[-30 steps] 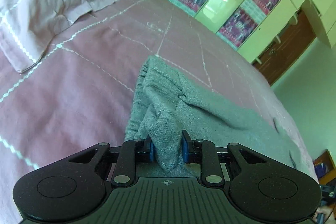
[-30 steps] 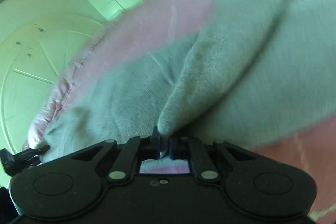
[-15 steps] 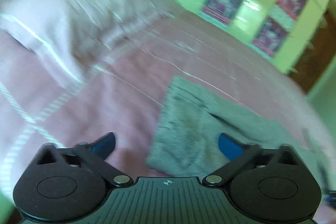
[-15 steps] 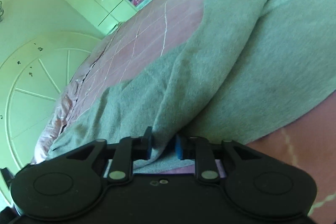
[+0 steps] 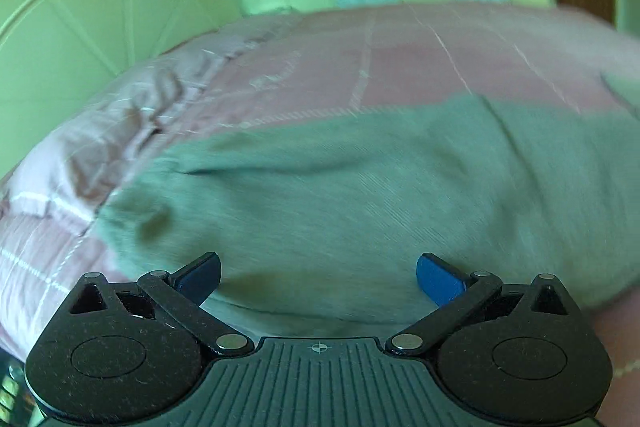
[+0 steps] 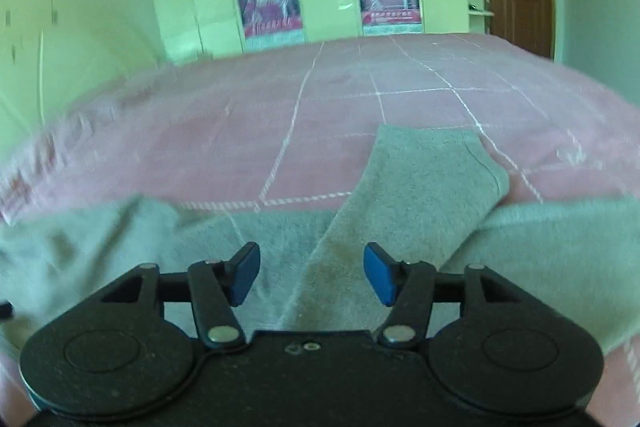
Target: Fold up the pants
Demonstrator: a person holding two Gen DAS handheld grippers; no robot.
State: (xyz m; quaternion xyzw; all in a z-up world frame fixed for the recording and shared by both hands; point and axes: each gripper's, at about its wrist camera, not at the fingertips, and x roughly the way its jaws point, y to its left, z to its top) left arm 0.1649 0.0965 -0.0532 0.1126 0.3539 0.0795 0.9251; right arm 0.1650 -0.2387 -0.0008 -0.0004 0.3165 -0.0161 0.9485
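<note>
While the grey knit pants (image 5: 360, 195) lie spread across the pink checked bedspread (image 5: 400, 67), filling mid-frame, the left gripper (image 5: 318, 277) hangs above them, jaws wide and empty; the right gripper (image 6: 311, 274), jaws opening, grips nothing over a folded leg (image 6: 420, 179).

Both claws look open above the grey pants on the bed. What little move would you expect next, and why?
Probably the right gripper, its jaws opening with nothing pinched, drops to regrip the pant leg lying askew across the grey pants, since the fold looks uneven. The left gripper is open too.
</note>
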